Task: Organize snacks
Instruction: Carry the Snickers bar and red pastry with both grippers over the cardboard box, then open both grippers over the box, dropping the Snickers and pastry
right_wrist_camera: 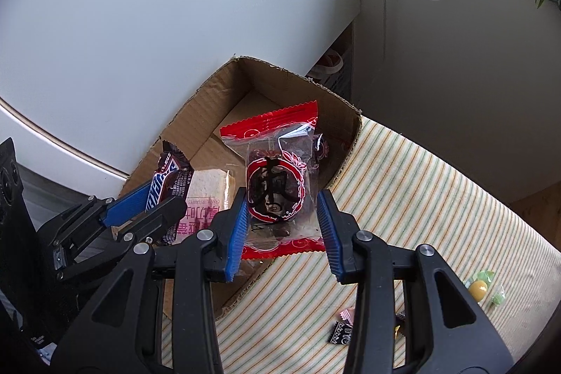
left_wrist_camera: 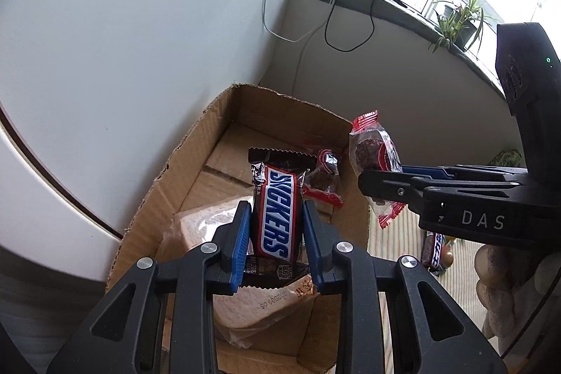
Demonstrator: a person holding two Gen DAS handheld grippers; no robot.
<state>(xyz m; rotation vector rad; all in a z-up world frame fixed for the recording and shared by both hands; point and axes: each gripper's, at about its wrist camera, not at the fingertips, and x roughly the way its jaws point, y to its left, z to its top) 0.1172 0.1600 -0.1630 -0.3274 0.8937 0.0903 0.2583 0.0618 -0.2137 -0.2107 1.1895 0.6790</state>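
Snacks are partly sorted, as I read it: my left claw (left_wrist_camera: 275, 235) pinches a Snickers bar (left_wrist_camera: 277, 216) over the open cardboard box (right_wrist_camera: 196, 114), and my right claw (right_wrist_camera: 282, 226) pinches a red-wrapped date candy (right_wrist_camera: 277, 177) just above the box's near rim. Both hang in the air, not yet dropped. Inside the box I already see a wrapped bread slice (left_wrist_camera: 207, 219) and another red candy (left_wrist_camera: 324, 177) lying on the bottom. The box sits at the far left corner of the striped desk (right_wrist_camera: 420, 198). Still left on the desk, toward its right edge, are a yellow candy (right_wrist_camera: 478, 288), a small black packet (right_wrist_camera: 340, 335) and a second Snickers (left_wrist_camera: 433, 249). I would judge roughly half the job remains.
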